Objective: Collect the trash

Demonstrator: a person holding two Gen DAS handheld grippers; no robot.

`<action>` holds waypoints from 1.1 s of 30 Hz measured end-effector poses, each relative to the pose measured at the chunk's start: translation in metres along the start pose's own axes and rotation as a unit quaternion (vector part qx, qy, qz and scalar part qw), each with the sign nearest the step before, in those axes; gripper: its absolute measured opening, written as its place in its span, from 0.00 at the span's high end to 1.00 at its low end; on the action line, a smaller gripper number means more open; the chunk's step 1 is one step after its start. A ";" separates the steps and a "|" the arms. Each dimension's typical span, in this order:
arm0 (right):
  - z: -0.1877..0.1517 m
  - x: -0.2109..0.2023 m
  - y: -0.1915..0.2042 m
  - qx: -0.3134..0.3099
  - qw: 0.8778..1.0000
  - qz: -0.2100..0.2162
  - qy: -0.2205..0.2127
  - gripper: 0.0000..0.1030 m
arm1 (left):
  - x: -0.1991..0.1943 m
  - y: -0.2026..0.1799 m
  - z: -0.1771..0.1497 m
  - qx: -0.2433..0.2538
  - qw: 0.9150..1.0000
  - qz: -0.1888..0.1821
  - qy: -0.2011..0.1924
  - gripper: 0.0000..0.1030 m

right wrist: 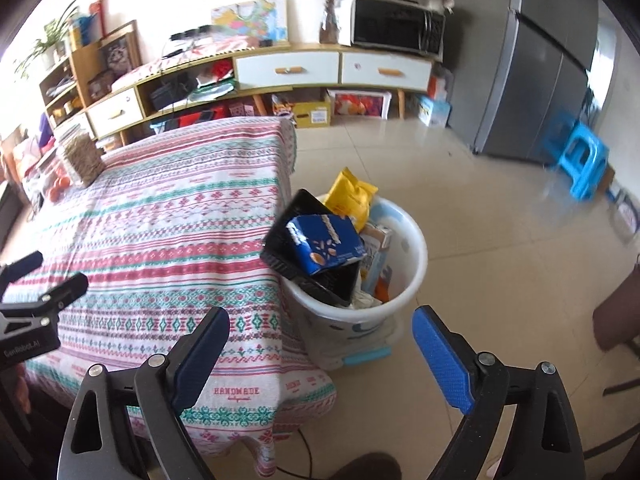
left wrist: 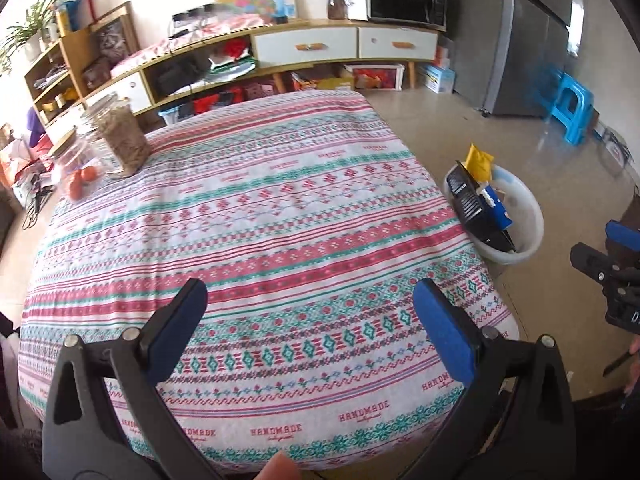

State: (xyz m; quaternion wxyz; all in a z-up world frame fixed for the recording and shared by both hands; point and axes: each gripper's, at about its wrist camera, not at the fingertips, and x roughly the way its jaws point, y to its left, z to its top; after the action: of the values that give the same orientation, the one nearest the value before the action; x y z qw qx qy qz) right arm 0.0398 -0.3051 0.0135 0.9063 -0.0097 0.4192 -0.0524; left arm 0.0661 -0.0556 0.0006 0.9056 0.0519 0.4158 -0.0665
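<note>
- left gripper (left wrist: pixel 310 316): nearest the lens, fingers spread wide, nothing between them; it hangs above the near part of the worktop (left wrist: pixel 280 208).
- right gripper (right wrist: pixel 320 340): fingers likewise spread wide and empty; it hangs over the worktop's near right corner, with the white bin (right wrist: pixel 404 280) just beyond it.
- worktop: covered by a striped pink, green and white cloth printed "handmade"; its middle and near part carry nothing.
- white bin: stands on the tiled floor, just beside the worktop's right edge.
- trash, all inside the white bin: a black tray (right wrist: pixel 296 216) leaning against the wall on the worktop side, a blue snack box (right wrist: pixel 324 244) lying on that tray, a yellow packet (right wrist: pixel 350 196) upright at the far wall, and light cartons and paper lower down, too jumbled to tell apart.
- far left corner of the worktop: a glass jar of brownish contents (left wrist: pixel 122 140), a second clear jar (left wrist: pixel 78 154) beside it, and orange fruit (left wrist: pixel 82 180) touching the cloth.
- blue stool (right wrist: pixel 580 168): on the floor, well apart from the white bin, to its far right.
</note>
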 end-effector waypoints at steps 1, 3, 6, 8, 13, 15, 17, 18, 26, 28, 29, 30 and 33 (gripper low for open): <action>-0.002 -0.002 0.003 -0.005 1.000 -0.002 -0.007 0.09 | -0.003 0.004 -0.001 -0.009 1.000 0.002 -0.005 0.01; -0.004 -0.005 0.008 -0.014 1.000 -0.005 -0.018 0.09 | -0.008 0.011 -0.004 -0.027 1.000 0.006 -0.014 0.01; -0.008 -0.008 0.014 -0.016 0.999 -0.001 -0.033 0.09 | -0.015 0.017 -0.009 -0.043 0.998 0.014 -0.032 0.01; -0.009 -0.010 0.019 -0.020 0.999 -0.005 -0.043 0.09 | -0.016 0.016 -0.011 -0.039 0.999 0.016 -0.034 0.01; -0.007 -0.023 0.026 -0.034 0.996 -0.017 -0.085 0.09 | -0.018 0.018 -0.013 -0.042 0.998 0.012 -0.037 0.01; -0.007 -0.028 0.028 -0.038 0.994 -0.021 -0.103 0.08 | -0.021 0.021 -0.014 -0.050 0.998 0.010 -0.044 0.01; -0.006 -0.030 0.027 -0.038 0.993 -0.022 -0.113 0.06 | -0.024 0.023 -0.014 -0.057 0.997 0.010 -0.052 0.01; -0.006 -0.030 0.027 -0.039 0.992 -0.021 -0.115 0.06 | -0.025 0.023 -0.014 -0.059 0.997 0.011 -0.056 0.01; -0.007 -0.028 0.029 -0.040 0.993 -0.014 -0.108 0.05 | -0.026 0.020 -0.016 -0.056 0.997 0.014 -0.060 0.01; -0.008 -0.028 0.028 -0.040 0.993 -0.012 -0.107 0.05 | -0.026 0.018 -0.016 -0.054 0.997 0.013 -0.060 0.01; -0.008 -0.027 0.028 -0.040 0.994 -0.011 -0.106 0.05 | -0.026 0.017 -0.017 -0.052 0.997 0.014 -0.059 0.01; -0.008 -0.027 0.028 -0.040 0.994 -0.010 -0.105 0.05 | -0.026 0.017 -0.017 -0.052 0.997 0.014 -0.060 0.01; -0.009 -0.027 0.029 -0.041 0.994 -0.010 -0.105 0.05 | -0.026 0.017 -0.017 -0.051 0.997 0.013 -0.059 0.01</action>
State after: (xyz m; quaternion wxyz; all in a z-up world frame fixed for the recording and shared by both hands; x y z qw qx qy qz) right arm 0.0184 -0.2735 0.0266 0.9437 -0.0564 0.3231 -0.0431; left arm 0.0390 -0.0346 0.0101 0.9306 0.0069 0.3641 -0.0365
